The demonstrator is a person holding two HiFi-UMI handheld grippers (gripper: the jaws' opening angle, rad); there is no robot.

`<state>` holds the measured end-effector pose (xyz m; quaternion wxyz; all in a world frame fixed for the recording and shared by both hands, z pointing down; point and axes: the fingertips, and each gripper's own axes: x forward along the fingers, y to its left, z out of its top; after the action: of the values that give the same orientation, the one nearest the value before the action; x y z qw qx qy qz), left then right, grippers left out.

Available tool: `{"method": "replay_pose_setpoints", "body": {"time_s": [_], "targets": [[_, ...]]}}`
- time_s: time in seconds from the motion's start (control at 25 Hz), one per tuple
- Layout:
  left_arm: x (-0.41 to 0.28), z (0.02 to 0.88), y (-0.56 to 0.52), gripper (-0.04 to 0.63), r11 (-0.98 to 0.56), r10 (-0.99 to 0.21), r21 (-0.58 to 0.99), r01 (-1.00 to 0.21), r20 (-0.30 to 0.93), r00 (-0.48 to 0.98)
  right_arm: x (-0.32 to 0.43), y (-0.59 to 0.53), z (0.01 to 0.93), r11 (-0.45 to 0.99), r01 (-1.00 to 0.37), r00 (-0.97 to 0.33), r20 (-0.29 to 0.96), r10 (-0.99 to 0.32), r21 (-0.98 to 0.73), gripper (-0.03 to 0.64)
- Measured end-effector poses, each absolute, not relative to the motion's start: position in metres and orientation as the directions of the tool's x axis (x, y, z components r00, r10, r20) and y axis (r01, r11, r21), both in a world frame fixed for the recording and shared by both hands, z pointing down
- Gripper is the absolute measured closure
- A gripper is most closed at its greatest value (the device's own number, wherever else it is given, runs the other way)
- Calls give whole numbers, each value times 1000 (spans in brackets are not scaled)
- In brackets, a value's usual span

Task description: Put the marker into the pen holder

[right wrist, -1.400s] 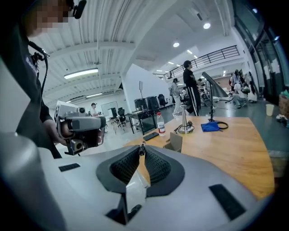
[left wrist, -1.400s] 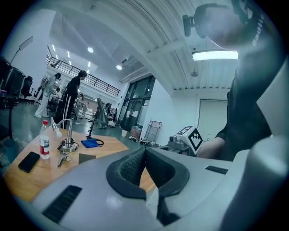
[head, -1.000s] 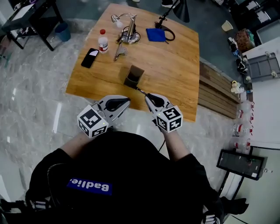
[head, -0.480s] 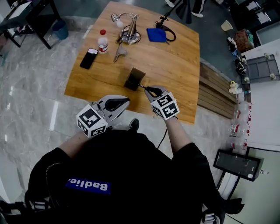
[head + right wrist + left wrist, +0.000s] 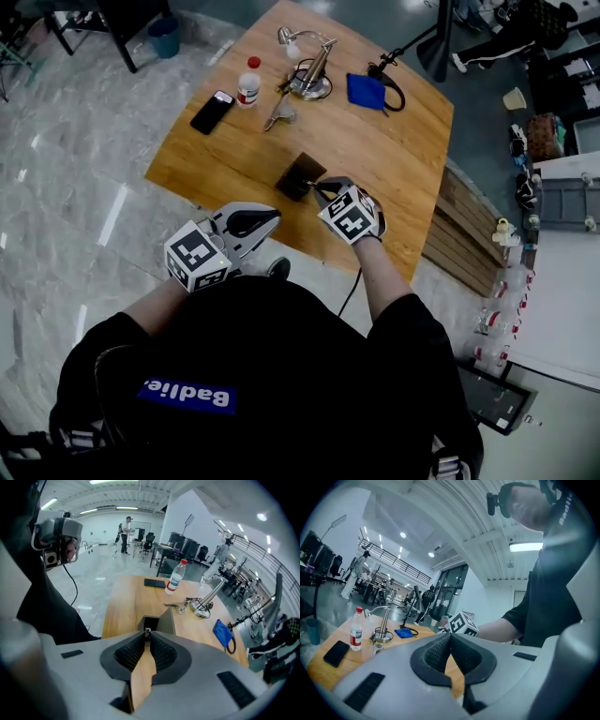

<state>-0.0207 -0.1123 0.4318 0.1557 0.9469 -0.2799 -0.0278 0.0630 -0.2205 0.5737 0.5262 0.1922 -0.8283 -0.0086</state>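
Observation:
The dark, square pen holder (image 5: 300, 176) stands near the front of the wooden table (image 5: 394, 159). My right gripper (image 5: 323, 190) hovers just behind its near rim, shut on the marker (image 5: 311, 183), whose dark tip pokes toward the holder's opening. In the right gripper view the marker tip (image 5: 147, 631) shows between the closed pads, directly over the open holder (image 5: 157, 620). My left gripper (image 5: 270, 217) hangs off the table's front edge, shut with nothing in it; its pads (image 5: 440, 651) meet in the left gripper view.
At the back of the table sit a black phone (image 5: 213, 98), a red-capped bottle (image 5: 248, 82), a metal desk lamp (image 5: 309, 75), a small metal tool (image 5: 278, 111) and a blue cloth (image 5: 366, 91). Wooden slats (image 5: 464, 230) lie beside the table's right side.
My right gripper has carried the marker forward, from the table's front edge up to the pen holder's near rim. The left gripper has stayed where it was, shut.

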Motion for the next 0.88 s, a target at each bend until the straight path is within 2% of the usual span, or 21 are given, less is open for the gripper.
{"method": "replay_pose_setpoints", "body": {"time_s": [0.2,0.4,0.68,0.88], "targets": [[-24,438,-115,586,-764,-580,323,-559,37,814,52,-229,594,959,-166,-306,913,-270,228,574],[-33,437,-115,586,-742,-615,317,-591,30,788,45,-234,614,971,-90,-256,938,-235,219,574],[-44,443,-114,586,-709,-651,326,-625,38,758,37,-234,634,965,16,-173,951,-257,264,574],[-45,443,-113,586,-703,-656,333,-628,36,754,27,-231,636,957,39,-173,945,-277,288,574]]}}
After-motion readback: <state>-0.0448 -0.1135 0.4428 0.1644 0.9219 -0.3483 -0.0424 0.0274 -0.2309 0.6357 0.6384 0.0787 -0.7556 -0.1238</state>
